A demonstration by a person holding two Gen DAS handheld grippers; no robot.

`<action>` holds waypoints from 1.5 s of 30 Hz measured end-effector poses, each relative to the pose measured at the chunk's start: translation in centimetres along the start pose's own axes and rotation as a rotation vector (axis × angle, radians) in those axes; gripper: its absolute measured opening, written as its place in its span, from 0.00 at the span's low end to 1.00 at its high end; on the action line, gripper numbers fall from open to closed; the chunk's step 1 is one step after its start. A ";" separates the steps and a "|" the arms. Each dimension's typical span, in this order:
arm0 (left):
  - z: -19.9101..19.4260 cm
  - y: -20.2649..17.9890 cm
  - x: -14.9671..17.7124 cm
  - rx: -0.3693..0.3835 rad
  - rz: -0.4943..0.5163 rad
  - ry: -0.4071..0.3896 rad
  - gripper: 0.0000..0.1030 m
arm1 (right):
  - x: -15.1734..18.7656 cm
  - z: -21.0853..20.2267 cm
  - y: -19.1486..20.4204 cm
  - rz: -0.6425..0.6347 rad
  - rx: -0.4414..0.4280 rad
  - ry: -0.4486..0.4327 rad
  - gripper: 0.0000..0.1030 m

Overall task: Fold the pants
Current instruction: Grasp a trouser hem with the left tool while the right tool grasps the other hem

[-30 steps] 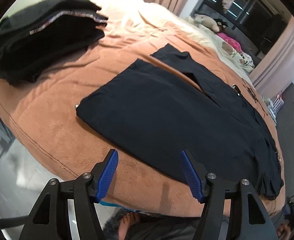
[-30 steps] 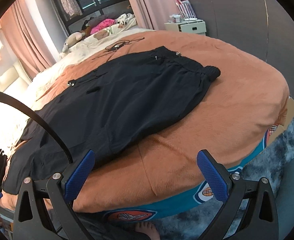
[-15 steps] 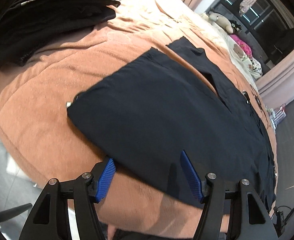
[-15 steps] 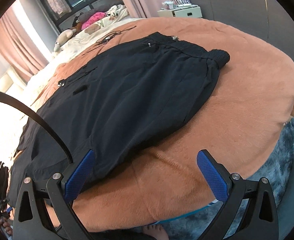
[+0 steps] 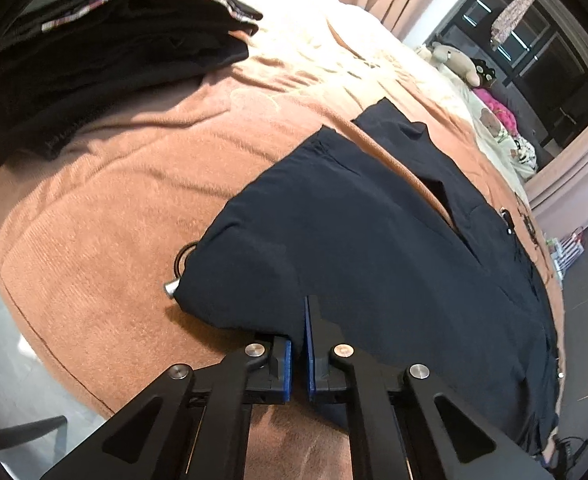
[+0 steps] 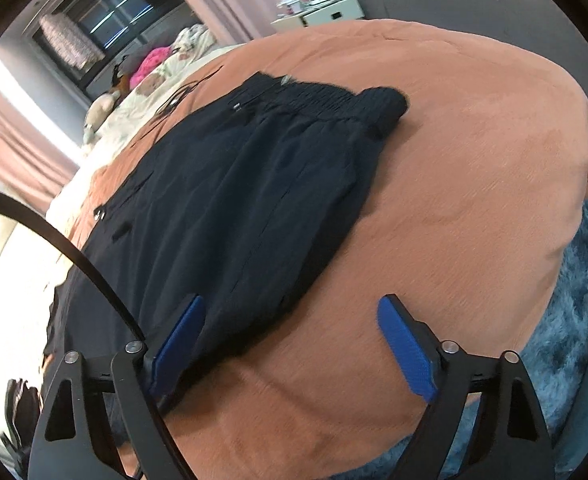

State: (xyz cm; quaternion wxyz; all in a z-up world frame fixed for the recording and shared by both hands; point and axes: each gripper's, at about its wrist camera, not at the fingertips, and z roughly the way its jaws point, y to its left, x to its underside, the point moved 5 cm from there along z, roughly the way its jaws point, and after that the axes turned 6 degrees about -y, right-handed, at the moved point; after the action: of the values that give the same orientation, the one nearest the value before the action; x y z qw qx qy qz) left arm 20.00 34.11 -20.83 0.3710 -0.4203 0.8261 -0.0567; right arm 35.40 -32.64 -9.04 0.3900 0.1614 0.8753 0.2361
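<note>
Black pants (image 5: 373,240) lie spread flat on an orange-brown blanket (image 5: 94,200) on the bed. My left gripper (image 5: 298,332) is shut on the near edge of one leg end, and the cloth bunches up around its blue pads. In the right wrist view the pants (image 6: 234,200) run away to the gathered waistband (image 6: 333,100). My right gripper (image 6: 294,316) hangs low over their near edge with its jaws closing. Its left fingertip (image 6: 190,320) is over the cloth and its right fingertip (image 6: 393,320) is over bare blanket (image 6: 473,180); neither pad presses the fabric.
A stack of folded dark clothes (image 5: 94,48) sits on the bed at the far left. A metal cord end (image 5: 170,289) pokes out by the leg hem. Plush toys (image 5: 453,60) and bedding lie further back. A white nightstand (image 6: 321,12) and grey rug (image 6: 573,320) flank the bed.
The left jaws have closed on the edge of the pants leg, and the cloth there has bunched up. The right gripper has rolled, come closer over the pants, and narrowed a little.
</note>
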 end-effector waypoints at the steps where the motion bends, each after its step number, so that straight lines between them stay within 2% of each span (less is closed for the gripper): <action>1: -0.1 -0.2 -0.2 -0.006 0.006 -0.007 0.05 | -0.5 0.2 -0.4 0.012 -0.001 0.000 0.80; 6: -1.5 -1.4 -1.9 -0.038 0.034 -0.067 0.05 | -2.3 1.7 -1.5 0.028 -0.001 0.010 0.80; 12: -2.9 -3.2 -3.1 -0.080 0.089 -0.101 0.05 | -3.4 3.0 -2.0 0.050 0.003 -0.001 0.80; 13: -3.1 -3.4 -3.2 -0.082 0.095 -0.108 0.05 | -3.6 3.1 -2.1 0.049 0.002 -0.003 0.77; 14: -3.3 -3.6 -3.5 -0.084 0.099 -0.115 0.05 | -3.7 3.2 -2.2 0.046 0.007 -0.005 0.73; 15: -3.4 -3.7 -3.6 -0.085 0.099 -0.119 0.05 | -3.7 3.2 -2.3 0.044 0.015 -0.001 0.59; 16: -3.6 -3.8 -3.8 -0.086 0.100 -0.124 0.04 | -3.7 3.2 -2.2 0.045 0.013 0.004 0.49; 17: -3.7 -4.0 -4.0 -0.087 0.102 -0.130 0.05 | -3.7 3.1 -2.3 0.049 0.003 0.012 0.26; 18: -3.9 -4.1 -4.2 -0.086 0.104 -0.135 0.05 | -3.9 2.9 -2.5 0.052 -0.006 0.015 0.12; 21: -4.3 -5.0 -4.8 -0.078 0.118 -0.151 0.04 | -4.6 1.8 -2.7 0.042 -0.035 -0.013 0.02; 25: -4.5 -6.2 -5.8 -0.065 0.142 -0.165 0.04 | -5.3 -0.2 -2.5 0.016 -0.044 -0.073 0.00; 36: -4.7 -10.7 -8.5 0.014 0.180 -0.203 0.04 | -7.7 -3.2 -2.7 0.070 -0.043 -0.185 0.00; 42: -5.4 -12.0 -10.0 0.016 0.179 -0.247 0.04 | -6.8 -2.8 -1.2 0.047 -0.061 -0.176 0.00; 45: -5.6 -12.5 -11.2 0.016 0.183 -0.257 0.04 | -7.6 -2.5 -0.5 0.046 -0.085 -0.174 0.00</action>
State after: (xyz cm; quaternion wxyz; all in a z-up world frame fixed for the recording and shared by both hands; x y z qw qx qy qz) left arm 28.65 33.10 -5.40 0.4808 -0.3443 0.8060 0.0252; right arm 38.36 -37.34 -3.29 0.4655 0.1847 0.8234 0.2668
